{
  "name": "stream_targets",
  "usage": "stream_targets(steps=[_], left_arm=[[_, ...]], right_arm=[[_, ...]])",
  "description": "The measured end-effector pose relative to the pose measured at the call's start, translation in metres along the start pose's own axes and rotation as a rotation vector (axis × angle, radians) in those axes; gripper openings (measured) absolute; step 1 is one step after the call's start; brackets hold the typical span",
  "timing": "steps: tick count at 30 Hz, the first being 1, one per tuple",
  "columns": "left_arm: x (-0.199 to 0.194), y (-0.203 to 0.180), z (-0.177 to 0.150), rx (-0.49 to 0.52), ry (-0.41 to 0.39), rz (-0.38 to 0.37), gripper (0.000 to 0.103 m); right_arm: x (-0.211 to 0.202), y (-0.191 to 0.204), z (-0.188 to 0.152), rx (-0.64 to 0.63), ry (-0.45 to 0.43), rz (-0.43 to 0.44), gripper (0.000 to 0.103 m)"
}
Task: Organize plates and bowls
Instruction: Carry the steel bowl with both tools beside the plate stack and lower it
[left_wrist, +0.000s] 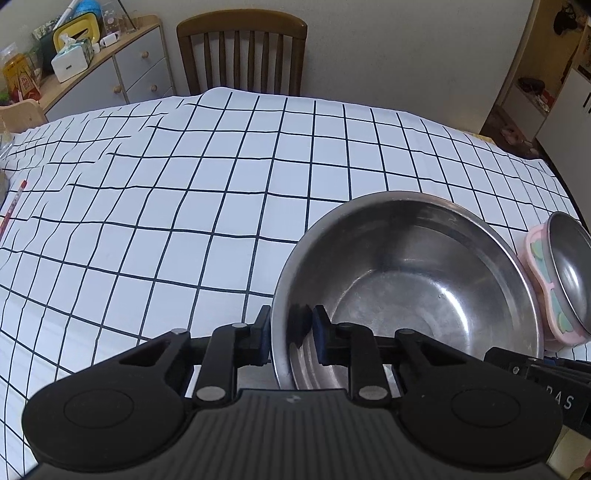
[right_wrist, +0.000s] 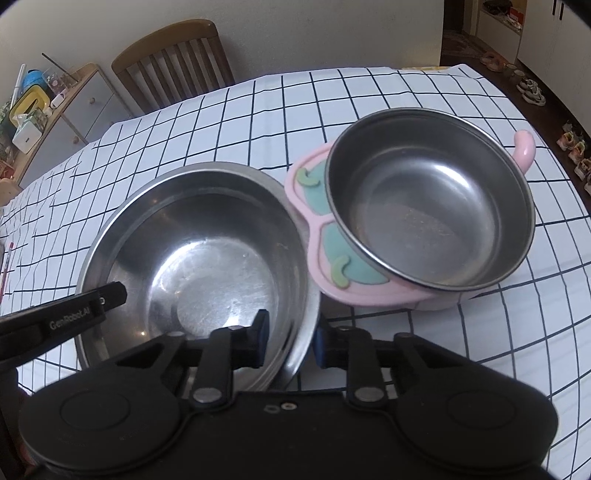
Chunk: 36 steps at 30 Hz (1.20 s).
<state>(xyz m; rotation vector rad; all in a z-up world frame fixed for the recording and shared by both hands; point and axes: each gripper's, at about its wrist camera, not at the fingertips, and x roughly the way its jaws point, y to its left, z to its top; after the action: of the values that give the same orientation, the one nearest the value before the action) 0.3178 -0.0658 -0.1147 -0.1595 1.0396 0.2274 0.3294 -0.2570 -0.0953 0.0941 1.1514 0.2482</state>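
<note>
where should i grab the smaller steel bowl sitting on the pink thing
Pinch the thin rim of the smaller steel bowl at its near-right side, coming from above. It sits tilted on the pink holder, whose frame crowds its left rim.

checked tablecloth (left_wrist: 184, 221) | wooden chair (left_wrist: 242, 51) behind | sideboard (left_wrist: 122, 70) | tissue box (left_wrist: 72, 61) on it

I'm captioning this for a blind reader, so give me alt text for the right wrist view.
The right gripper straddles the near rim of a large steel bowl on a grid tablecloth, while the left gripper reaches in at its left rim. Beside it on the right, a smaller steel bowl sits tilted on a pink dish.
</note>
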Motion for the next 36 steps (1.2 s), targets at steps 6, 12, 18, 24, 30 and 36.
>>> stream_targets(steps=[6, 12, 18, 24, 30, 36], left_arm=[[-0.008, 0.007, -0.004, -0.012, -0.003, -0.004, 0.021], [-0.026, 0.016, -0.006, -0.021, -0.015, -0.004, 0.021], [-0.057, 0.027, -0.012, -0.021, -0.038, -0.011, 0.02], [-0.094, 0.037, -0.027, -0.014, -0.063, -0.026, 0.02], [-0.128, 0.045, -0.049, -0.006, -0.065, -0.049, 0.02], [-0.157, 0.049, -0.078, 0.028, -0.06, -0.064, 0.02]], right_arm=[[-0.007, 0.002, -0.006, -0.016, -0.021, 0.001, 0.016], [-0.018, 0.011, -0.009, -0.04, -0.043, 0.008, 0.016], [-0.042, 0.022, -0.017, -0.055, -0.069, 0.014, 0.015], [-0.072, 0.032, -0.031, -0.066, -0.102, 0.009, 0.015], [-0.104, 0.039, -0.058, -0.068, -0.133, -0.005, 0.015], [-0.129, 0.04, -0.088, -0.051, -0.14, -0.013, 0.015]])
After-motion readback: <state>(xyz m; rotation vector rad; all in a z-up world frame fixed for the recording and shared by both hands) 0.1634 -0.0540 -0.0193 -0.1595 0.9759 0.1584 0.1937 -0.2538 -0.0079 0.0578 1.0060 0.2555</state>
